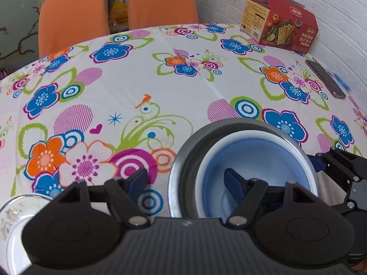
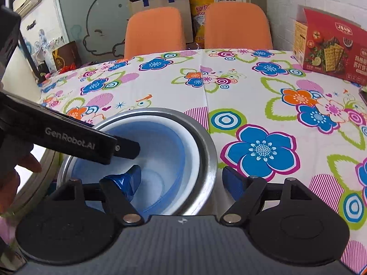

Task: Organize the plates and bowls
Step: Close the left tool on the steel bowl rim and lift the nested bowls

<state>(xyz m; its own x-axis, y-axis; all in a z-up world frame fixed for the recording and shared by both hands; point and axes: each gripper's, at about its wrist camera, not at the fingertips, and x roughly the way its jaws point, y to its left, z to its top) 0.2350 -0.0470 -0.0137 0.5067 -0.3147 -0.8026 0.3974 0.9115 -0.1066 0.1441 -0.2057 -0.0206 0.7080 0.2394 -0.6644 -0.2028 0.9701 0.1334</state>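
A blue and white bowl (image 1: 257,158) (image 2: 165,151) sits nested inside a larger steel bowl (image 1: 185,160) (image 2: 206,146) on the flowered tablecloth. My left gripper (image 1: 187,178) is open and straddles the left rims of both bowls, its right finger (image 1: 234,178) inside the blue bowl. My right gripper (image 2: 183,178) is open and straddles the right rims, its left finger (image 2: 128,181) inside the blue bowl. The left gripper's body (image 2: 75,139) reaches in from the left in the right wrist view. A white plate (image 1: 13,217) lies at the lower left.
A red cracker box (image 1: 279,23) (image 2: 330,50) stands at the table's far right by the wall. A phone (image 1: 324,78) lies near the right edge. Two orange chairs (image 1: 114,11) (image 2: 197,27) stand behind the table's far edge.
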